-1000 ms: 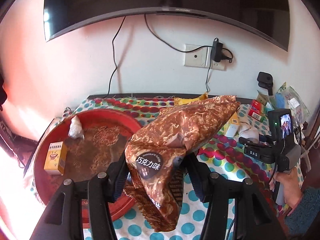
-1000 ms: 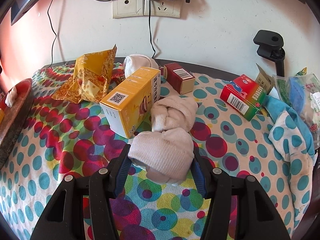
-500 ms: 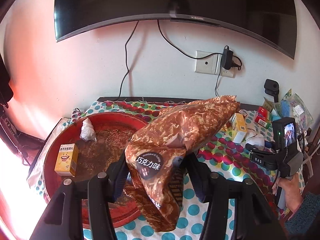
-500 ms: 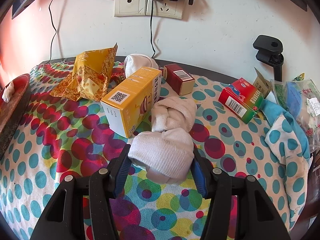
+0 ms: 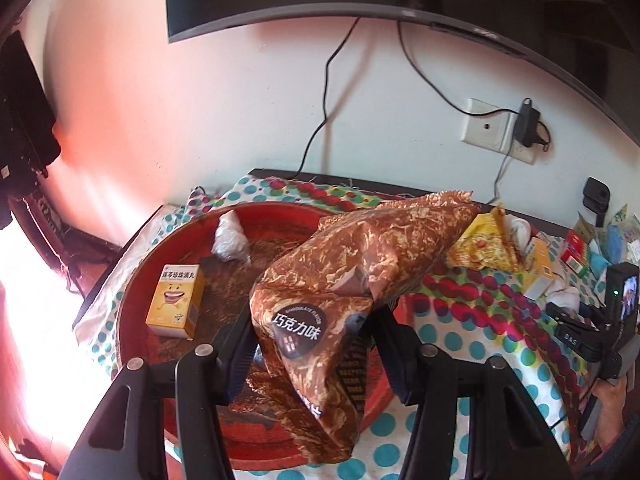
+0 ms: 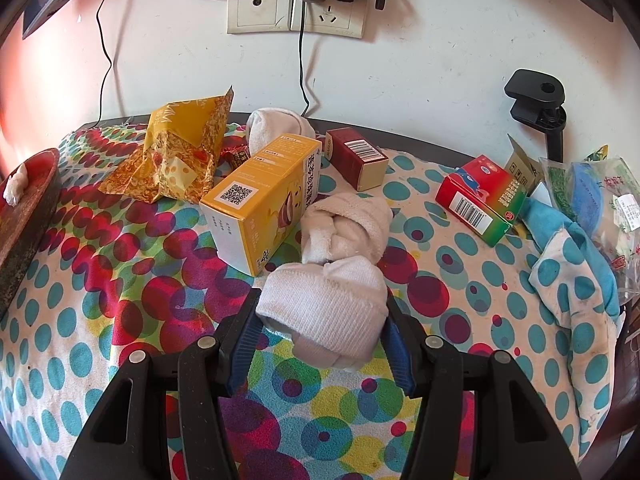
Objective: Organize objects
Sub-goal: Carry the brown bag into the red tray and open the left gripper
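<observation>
Carried nearer the red tray, left gripper clamps chocolate snack bag awaiting release; right gripper grips rolled sock

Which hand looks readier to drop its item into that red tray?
Left. Its claw holds the brown snack bag right over the red tray. The right claw, gripping a white sock roll, sees the tray only at its far left.

Bare cloth left of the yellow box (red tray beyond)
</observation>
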The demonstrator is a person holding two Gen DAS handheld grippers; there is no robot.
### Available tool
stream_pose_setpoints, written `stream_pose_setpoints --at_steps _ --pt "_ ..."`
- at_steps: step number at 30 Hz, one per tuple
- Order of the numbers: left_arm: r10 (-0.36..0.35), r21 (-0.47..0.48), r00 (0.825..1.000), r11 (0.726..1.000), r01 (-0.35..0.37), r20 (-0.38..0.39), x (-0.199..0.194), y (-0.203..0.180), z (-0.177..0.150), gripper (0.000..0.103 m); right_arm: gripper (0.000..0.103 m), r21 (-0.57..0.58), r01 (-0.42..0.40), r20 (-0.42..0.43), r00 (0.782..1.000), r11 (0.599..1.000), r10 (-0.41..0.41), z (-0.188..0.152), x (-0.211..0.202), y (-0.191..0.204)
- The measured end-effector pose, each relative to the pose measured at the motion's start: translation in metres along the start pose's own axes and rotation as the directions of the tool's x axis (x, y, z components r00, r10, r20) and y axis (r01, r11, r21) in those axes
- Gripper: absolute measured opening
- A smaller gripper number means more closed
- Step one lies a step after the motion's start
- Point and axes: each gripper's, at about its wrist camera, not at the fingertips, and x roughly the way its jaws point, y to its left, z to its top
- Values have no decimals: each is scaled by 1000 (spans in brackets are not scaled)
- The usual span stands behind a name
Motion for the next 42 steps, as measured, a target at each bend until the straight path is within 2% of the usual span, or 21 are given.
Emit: stream_pose_setpoints --at_steps 4,8,11,19,30,32,36,39,42 --pt "49 -30 999 998 -50 -17 11 19 0 56 54 0 0 -1 1000 1000 0 0 0 1" --pt "93 -69 993 993 -98 -66 27 43 -2 56 54 1 1 0 1000 1000 -1 0 0 1" --pt "101 -107 989 988 -112 -105 40 60 -6 56 54 1 1 1 1000 1000 -1 0 0 1" --pt "155 -118 970 977 -179 -185 67 80 -18 56 54 1 1 1 1000 1000 -1 0 0 1" --pt "280 -69 927 950 -305 -249 83 100 -27 56 54 1 2 1 1000 1000 -2 -1 1 1" --pt "313 -49 915 941 -336 -255 86 102 -29 56 54 2 1 2 1000 1000 -1 -1 1 1" --pt "302 -55 912 943 -329 -279 91 105 -33 56 54 2 1 2 1000 1000 -1 -1 1 1" --pt "316 -26 902 941 -339 -295 94 100 -34 59 54 2 3 2 1000 1000 -3 -1 1 1" --pt "282 -68 900 945 -321 -331 92 103 -33 60 54 2 2 2 1000 1000 -2 -1 1 1"
